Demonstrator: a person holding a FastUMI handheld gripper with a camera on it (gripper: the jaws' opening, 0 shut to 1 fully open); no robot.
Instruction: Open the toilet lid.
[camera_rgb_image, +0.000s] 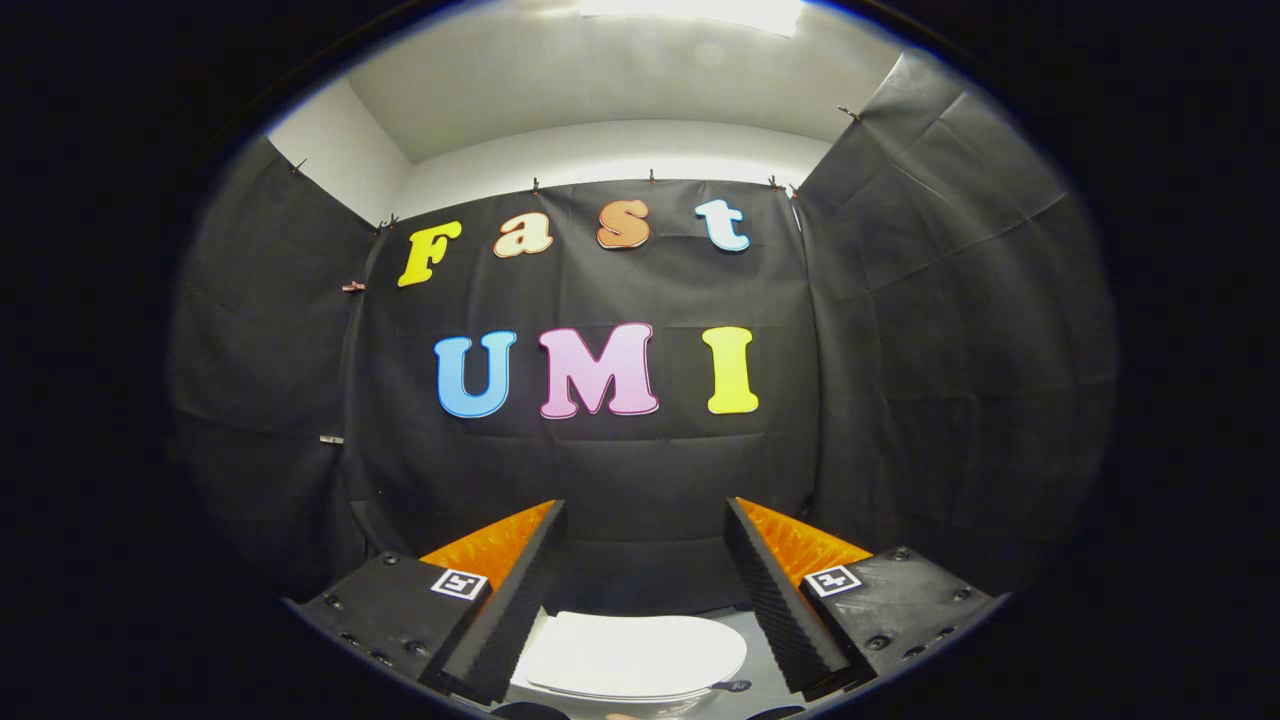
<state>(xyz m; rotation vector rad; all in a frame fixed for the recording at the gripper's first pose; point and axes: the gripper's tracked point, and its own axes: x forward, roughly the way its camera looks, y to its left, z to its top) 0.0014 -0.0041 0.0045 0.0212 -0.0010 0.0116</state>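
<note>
The gripper (645, 590) is held with its two fingers spread wide apart, released, with nothing gripped between them. A ridged pad (770, 600) is seen on the inner face of each finger, and a small square printed marker (459, 583) is fixed on top of the body behind each finger.

The toilet lid (635, 655) is seen low down in the gap between the fingers, below and just ahead of them. It is white and oval, and it lies flat and closed on the toilet. Its left edge is covered from view by the left finger, while its rounded right end stops short of the right finger, so that a strip of pale grey floor (765, 680) is left showing there. The lid is not touched by either finger; the fingers are held above it. A thin rim of the seat or bowl is glimpsed under the near edge of the lid, though it cannot be told which. A small dark fitting (735, 686) is seen just beside the lid's right end; what it is cannot be made out.

Beyond the fingers, the booth is closed in by black cloth (640, 480) hung on the back wall and on both side walls, creased in places and pinned along its top edge by small clips. Above the cloth, a plain white wall (600, 150) and a ceiling are seen, with a bright light panel (690, 12) set overhead.
</note>
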